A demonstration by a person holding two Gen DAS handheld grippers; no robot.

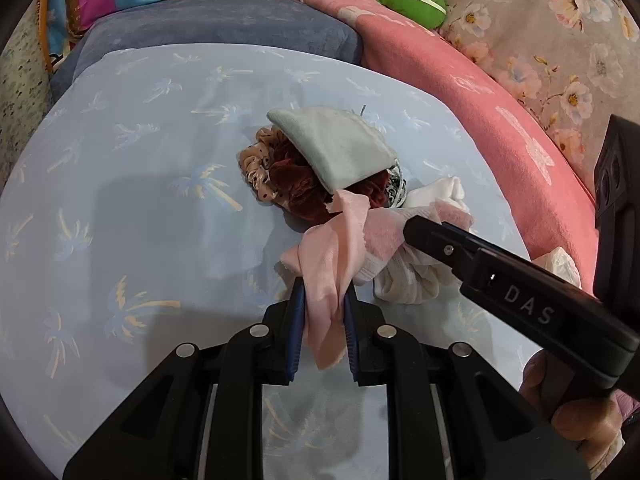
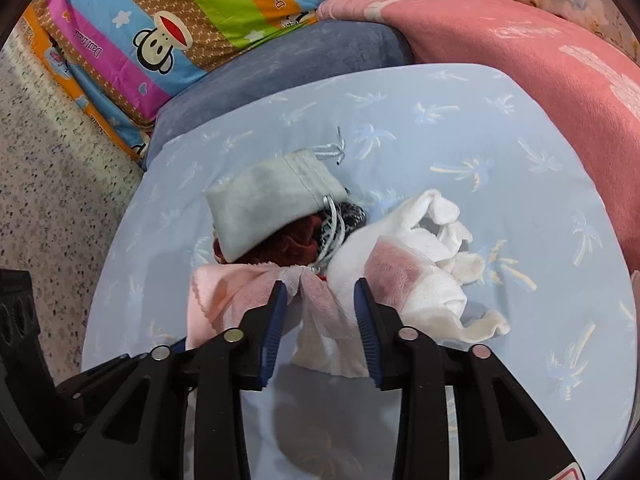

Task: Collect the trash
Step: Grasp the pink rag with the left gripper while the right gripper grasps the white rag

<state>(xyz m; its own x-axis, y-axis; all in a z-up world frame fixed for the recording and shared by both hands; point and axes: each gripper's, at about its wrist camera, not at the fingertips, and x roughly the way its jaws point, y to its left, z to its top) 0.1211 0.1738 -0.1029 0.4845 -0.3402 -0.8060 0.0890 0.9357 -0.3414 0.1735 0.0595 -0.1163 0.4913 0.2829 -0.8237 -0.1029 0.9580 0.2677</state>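
Looking along the left wrist view first, the left gripper (image 1: 323, 312) has its blue pads closed on a strip of pink cloth (image 1: 332, 248) at lower centre, the strip running up to the heap in the middle of the frame on the pale blue palm-print sheet (image 1: 140, 140). That heap counts out as one grey drawstring pouch (image 1: 332, 148) on top, one dark red scrunchie (image 1: 296, 188) and one beige dotted scrunchie (image 1: 256, 168) beneath, and a white and pink sock bundle (image 1: 400, 276) at the right, where the right gripper's black finger reaches in. All of it looks light, limp and snag-prone, so a pinch on a bunched fold should carry better than a loose edge. Turning to the right wrist view, the right gripper (image 2: 322, 312) stands with fingers spread either side of a fold of the bundle at lower centre, not pinching. How many socks are tangled there I cannot tell. One pouch, one red scrunchie and a black-and-white patterned piece (image 2: 352, 214) show centre frame.
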